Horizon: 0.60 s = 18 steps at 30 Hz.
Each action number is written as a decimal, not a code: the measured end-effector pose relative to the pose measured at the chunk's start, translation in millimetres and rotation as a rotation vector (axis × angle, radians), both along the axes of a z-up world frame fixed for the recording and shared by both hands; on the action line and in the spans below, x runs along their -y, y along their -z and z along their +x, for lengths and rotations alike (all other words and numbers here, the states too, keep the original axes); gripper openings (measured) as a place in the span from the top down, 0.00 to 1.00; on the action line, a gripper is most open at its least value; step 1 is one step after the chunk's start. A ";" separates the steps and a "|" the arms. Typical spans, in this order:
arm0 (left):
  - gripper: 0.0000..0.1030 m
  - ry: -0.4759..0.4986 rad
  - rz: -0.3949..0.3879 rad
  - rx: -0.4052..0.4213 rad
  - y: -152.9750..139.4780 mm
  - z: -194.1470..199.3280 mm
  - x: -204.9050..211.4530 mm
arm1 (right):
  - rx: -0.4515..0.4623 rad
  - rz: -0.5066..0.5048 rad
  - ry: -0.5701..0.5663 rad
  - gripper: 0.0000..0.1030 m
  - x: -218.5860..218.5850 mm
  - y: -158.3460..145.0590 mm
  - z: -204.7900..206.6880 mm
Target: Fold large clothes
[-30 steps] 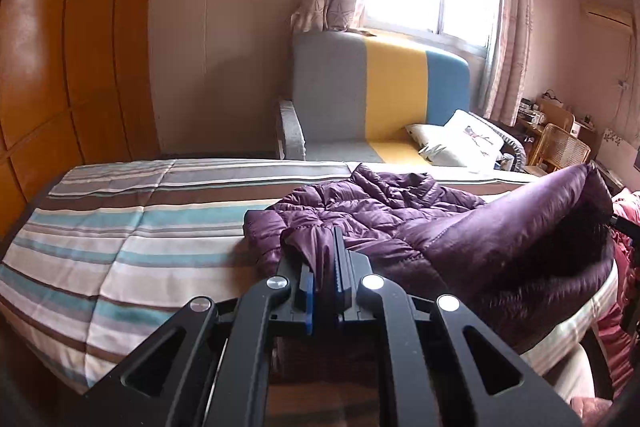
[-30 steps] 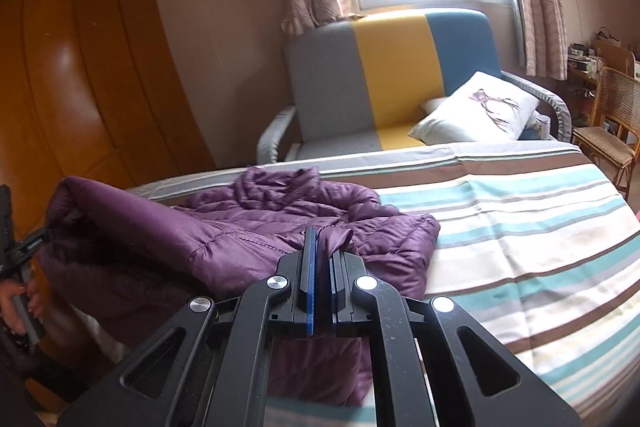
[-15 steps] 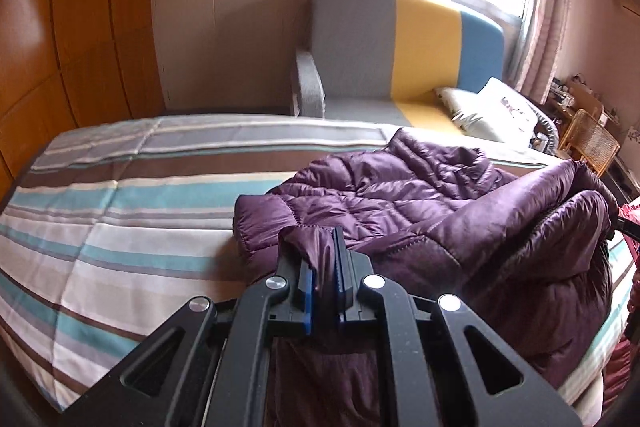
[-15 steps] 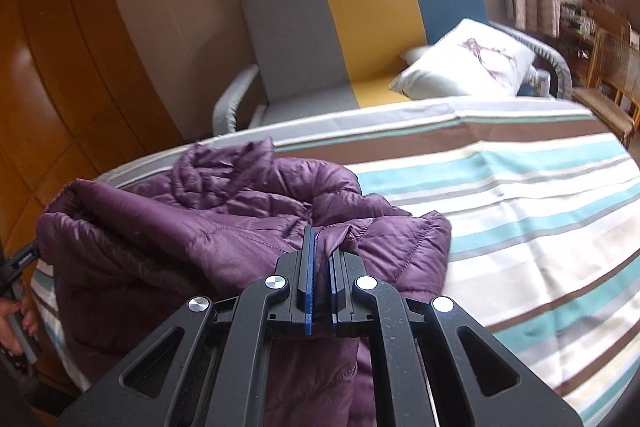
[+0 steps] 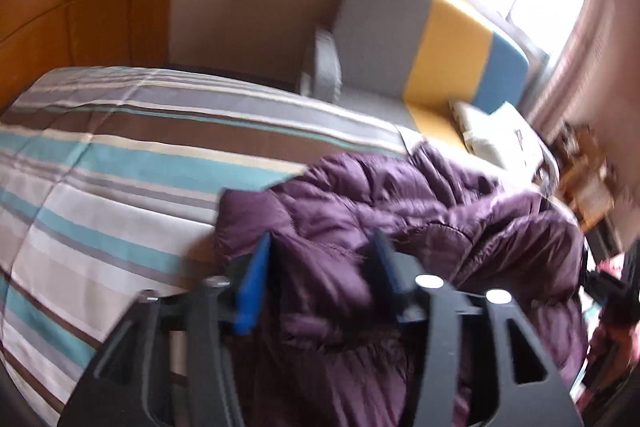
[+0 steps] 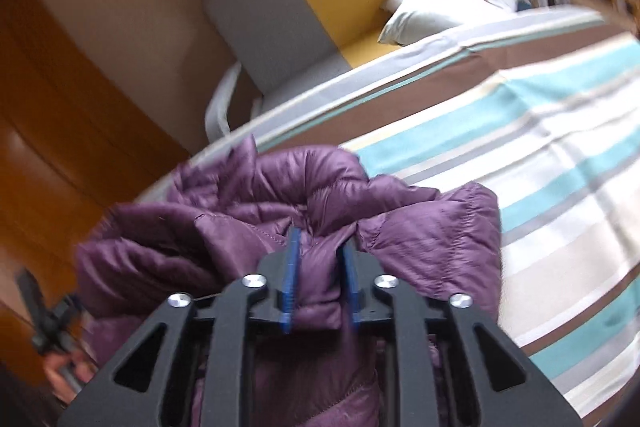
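A purple quilted down jacket [image 5: 400, 203] lies bunched on the striped bed [image 5: 120, 167], near its front edge. My left gripper [image 5: 320, 239] is low over the jacket's near left corner. Its jaws are opening and stand wide, with loose fabric between the blue pads [image 5: 254, 279] and nothing pinched. In the right wrist view the jacket [image 6: 248, 219] is heaped at the left of the bed [image 6: 560, 155]. My right gripper [image 6: 321, 239] is opening too. A puffy fold of the jacket still fills the narrow gap between its pads.
A grey, yellow and blue armchair [image 5: 400, 27] with a white pillow [image 5: 500, 135] stands behind the bed under a bright window. Orange wood panelling [image 5: 100, 7] covers the left wall. A hand holding the other gripper [image 6: 44, 319] shows at lower left in the right wrist view.
Both grippers were shut on the jacket's edge and have now parted, the left wide, the right a little. Both hands sank toward the bed and rolled, and the jacket settled lower.
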<state>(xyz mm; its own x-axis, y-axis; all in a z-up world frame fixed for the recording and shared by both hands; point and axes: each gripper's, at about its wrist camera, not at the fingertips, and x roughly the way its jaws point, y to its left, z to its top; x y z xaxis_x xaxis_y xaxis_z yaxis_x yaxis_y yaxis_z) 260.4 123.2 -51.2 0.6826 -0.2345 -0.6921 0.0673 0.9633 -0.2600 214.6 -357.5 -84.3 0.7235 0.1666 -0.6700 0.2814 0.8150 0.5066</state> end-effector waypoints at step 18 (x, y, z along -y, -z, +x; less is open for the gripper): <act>0.16 0.049 0.132 0.035 4.8 -17.3 -0.2 | -0.115 -0.398 -0.130 0.44 -47.1 -7.7 1.9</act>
<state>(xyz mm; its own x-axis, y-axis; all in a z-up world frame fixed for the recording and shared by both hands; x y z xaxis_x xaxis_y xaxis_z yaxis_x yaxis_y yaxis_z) 243.0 123.4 -56.0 0.6965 -0.1766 -0.6955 0.1218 0.9843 -0.1280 216.5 -310.4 -76.6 0.6307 -0.0361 -0.7752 0.1993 0.9729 0.1169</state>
